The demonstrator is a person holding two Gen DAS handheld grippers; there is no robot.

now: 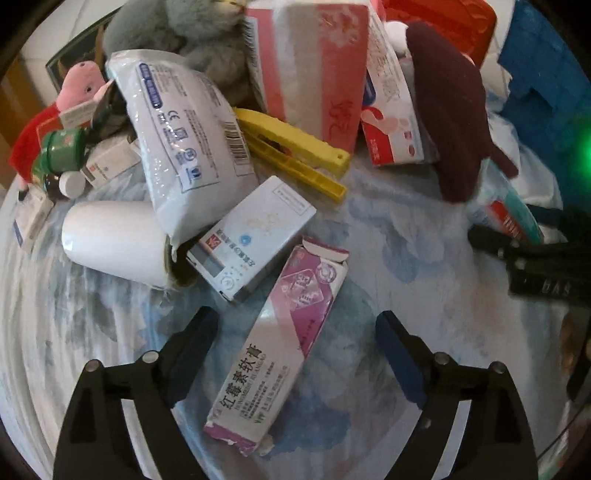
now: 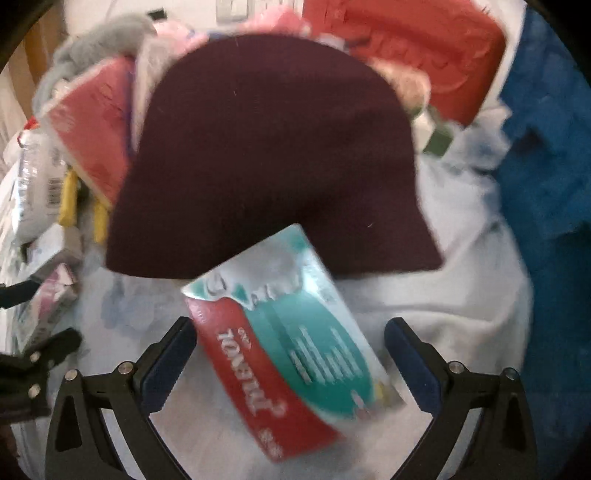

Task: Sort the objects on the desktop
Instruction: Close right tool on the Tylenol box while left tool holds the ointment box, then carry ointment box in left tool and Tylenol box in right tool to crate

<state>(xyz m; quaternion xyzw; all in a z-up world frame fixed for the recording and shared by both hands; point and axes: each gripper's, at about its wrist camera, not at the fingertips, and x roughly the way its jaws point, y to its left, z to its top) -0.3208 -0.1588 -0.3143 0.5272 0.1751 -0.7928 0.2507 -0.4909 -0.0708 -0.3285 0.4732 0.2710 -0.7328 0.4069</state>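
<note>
In the left wrist view my left gripper (image 1: 295, 332) stands open over a pale blue patterned cloth (image 1: 406, 258). A long pink and white ointment box (image 1: 280, 343) lies flat between its fingers, clear of both pads. In the right wrist view my right gripper (image 2: 291, 339) is open too, with a blurred red and teal box (image 2: 291, 350) lying slantwise between its fingers. The left pad (image 2: 173, 350) is close to that box's edge and the right pad stands apart from it. A maroon knit hat (image 2: 266, 158) lies just beyond the box.
Behind the ointment box lie a white and blue medicine box (image 1: 255, 232), a white roll (image 1: 110, 243), a white plastic pack (image 1: 184, 129) and a yellow clip (image 1: 295, 155). Pink tissue packs (image 1: 314, 66), a grey plush (image 1: 199, 33) and a blue object (image 1: 539, 85) crowd the back.
</note>
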